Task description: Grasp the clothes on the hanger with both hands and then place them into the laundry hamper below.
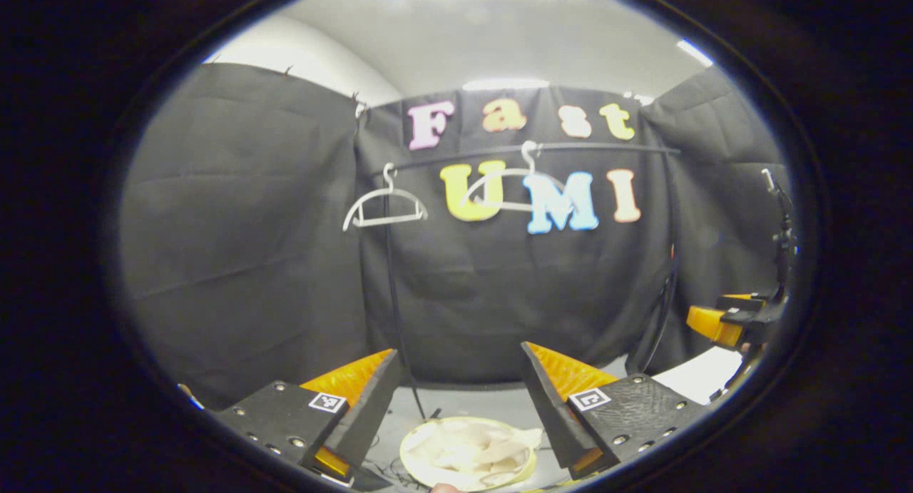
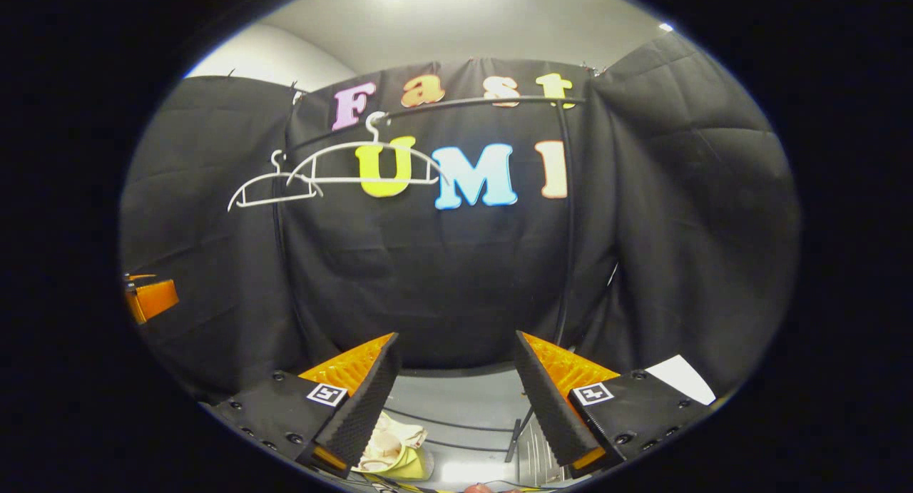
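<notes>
With both hangers (image 1: 385, 207) bare on the rail (image 1: 528, 149) and the pale clothes (image 1: 463, 451) lying in the hamper (image 1: 410, 471) below, the drop looks done; the left gripper (image 1: 460, 407) and right gripper (image 2: 456, 400) hover with fingers released, needing only to back away.

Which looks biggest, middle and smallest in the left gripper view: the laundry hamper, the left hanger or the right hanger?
1. Laundry hamper, cream clothes inside; looks widest, though it is cut off at the bottom and nearer the camera.
2 and 3. Left hanger and right hanger look alike, both bare on the rail; no ranking.
</notes>
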A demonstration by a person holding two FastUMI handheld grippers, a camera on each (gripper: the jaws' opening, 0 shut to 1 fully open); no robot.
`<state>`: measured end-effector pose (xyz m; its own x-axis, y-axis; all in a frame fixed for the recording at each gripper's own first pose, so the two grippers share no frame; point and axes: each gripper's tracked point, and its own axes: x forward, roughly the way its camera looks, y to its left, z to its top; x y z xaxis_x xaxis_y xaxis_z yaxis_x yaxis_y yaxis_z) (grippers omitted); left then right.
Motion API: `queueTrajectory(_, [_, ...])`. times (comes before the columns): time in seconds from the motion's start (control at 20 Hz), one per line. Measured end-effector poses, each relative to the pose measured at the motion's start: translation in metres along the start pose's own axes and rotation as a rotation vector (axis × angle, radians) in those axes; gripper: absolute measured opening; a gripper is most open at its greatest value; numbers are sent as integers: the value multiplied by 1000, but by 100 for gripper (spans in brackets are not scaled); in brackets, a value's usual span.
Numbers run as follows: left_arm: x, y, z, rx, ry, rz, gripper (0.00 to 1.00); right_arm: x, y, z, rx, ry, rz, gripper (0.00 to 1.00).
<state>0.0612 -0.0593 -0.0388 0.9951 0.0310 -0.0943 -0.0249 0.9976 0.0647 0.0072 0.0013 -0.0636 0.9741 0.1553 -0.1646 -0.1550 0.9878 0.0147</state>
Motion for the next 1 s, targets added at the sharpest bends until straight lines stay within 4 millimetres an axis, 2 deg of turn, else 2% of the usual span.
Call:
queueTrajectory(0.1, [-9,-25,40,-35,-68,-31,99,-9,-20,22,-4,-70,-29,99])
queueTrajectory(0.2, [-24,-47,66,-53,-121,-63,98,-18,-37,43,-7,-129,-62,98])
queueTrajectory(0.25, [-33,-54,76,-47,-144,-74,98,-23,-43,52,-7,-155,-74,94])
queueTrajectory(0.35, [-42,-56,91,-58,-170,-81,98,-29,-48,68,2,-193,-81,94])
queueTrajectory(0.4, [-45,-56,93,-66,-176,-89,98,-33,-54,70,14,-205,-96,98])
queueTrajectory(0.45, [-47,-51,95,-69,-180,-83,98,-36,-59,70,32,-214,-115,93])
queueTrajectory(0.5, [-49,-41,90,-68,-177,-69,98,-39,-61,67,50,-217,-124,98])
queueTrajectory(0.6, [-51,-29,80,-52,-172,-47,98,-39,-59,62,80,-235,-124,98])
queueTrajectory(0.75, [-51,-17,56,-53,-150,-22,98,-30,-58,35,71,-197,-129,98])
queueTrajectory(0.9, [-48,-6,40,-45,-140,-29,98,-24,-52,42,42,-230,-148,98])
queueTrajectory(0.95, [-46,-4,32,-48,-128,-32,98,-21,-49,46,36,-242,-154,93])
queueTrajectory(1.0, [-45,-4,28,-53,-120,-40,98,-17,-44,47,35,-249,-153,98])
